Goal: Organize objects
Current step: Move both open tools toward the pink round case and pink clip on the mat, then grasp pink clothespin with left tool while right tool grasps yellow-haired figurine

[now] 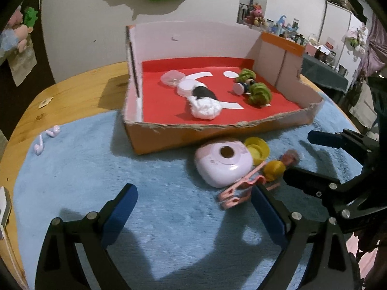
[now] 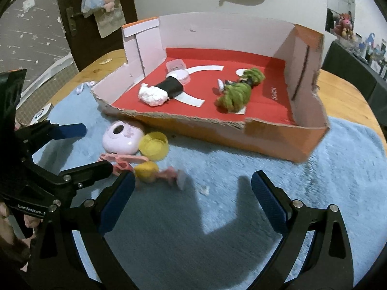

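Left wrist view: orange cardboard tray with red lining (image 1: 157, 140), the landmark, rests on a blue fluffy mat over the wooden surface. Just before its torn front wall lie a lilac rounded plastic case (image 1: 223, 164), a yellow plastic cap (image 1: 257, 149) and a pink plastic clothes peg (image 1: 239, 191), long axis slanting up toward the tray. These are likely still to be sorted. The left hand-held gripper (image 1: 193, 215) is spread open, empty.

Right wrist view: the right hand-held gripper (image 2: 193, 205) gapes wide, empty, in front of the tray.
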A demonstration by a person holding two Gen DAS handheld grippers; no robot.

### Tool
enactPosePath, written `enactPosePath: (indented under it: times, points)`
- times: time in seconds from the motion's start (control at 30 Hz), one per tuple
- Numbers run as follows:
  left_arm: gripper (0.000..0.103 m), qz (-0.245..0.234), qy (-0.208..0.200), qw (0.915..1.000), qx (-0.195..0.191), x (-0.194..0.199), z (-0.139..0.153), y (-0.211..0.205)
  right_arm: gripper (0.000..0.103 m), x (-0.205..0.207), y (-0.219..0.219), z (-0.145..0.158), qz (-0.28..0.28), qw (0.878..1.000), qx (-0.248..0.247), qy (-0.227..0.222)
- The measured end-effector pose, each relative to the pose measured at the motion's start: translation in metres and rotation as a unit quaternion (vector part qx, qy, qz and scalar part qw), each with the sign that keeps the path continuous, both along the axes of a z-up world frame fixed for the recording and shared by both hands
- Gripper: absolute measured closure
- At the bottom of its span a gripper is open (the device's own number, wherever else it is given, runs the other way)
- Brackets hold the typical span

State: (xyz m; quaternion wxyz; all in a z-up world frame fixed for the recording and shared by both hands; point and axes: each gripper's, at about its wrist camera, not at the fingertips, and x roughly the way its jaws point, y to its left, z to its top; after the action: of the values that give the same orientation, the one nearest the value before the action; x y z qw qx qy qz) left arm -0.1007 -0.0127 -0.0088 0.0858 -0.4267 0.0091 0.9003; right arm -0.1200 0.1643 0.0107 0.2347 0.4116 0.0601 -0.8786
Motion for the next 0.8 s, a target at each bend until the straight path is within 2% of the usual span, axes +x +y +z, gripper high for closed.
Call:
enactPosePath:
  times: [0.27,0.43,0.53,0.57,0.63,0.7,0.8]
  points:
    - [0.006,-0.009,-0.006,0.9999,0.011,0.001,-0.003,-0.003,0.005,-0.011,-0.004,-0.008,0.003,1.000,-0.006,-0.020]
    - [0.006,-0.046,0.003,0.9989,0.000,0.005,-0.001,0.014,0.005,-0.014,0.011,-0.001,-0.040,0.999,0.024,-0.005]
    - [0.008,-0.073,0.009,0.9973,-0.007,0.004,-0.001,0.028,0.005,-0.016,0.028,0.000,-0.054,0.998,0.015,-0.015]
    - [0.010,-0.079,0.008,0.9968,-0.009,0.003,-0.002,0.032,0.005,-0.016,0.031,0.000,-0.054,0.998,0.011,-0.016]
    - [0.025,-0.093,0.001,0.9956,-0.008,-0.001,-0.004,0.038,0.005,-0.015,0.032,0.001,-0.049,0.999,0.009,-0.016]
    - [0.028,-0.096,0.001,0.9953,-0.012,-0.002,-0.005,0.041,0.005,-0.014,0.030,0.001,-0.040,0.999,0.011,-0.015]
    - [0.040,-0.107,0.006,0.9940,-0.021,0.003,-0.005,0.043,0.005,-0.014,0.024,0.002,-0.030,0.999,0.009,-0.016]
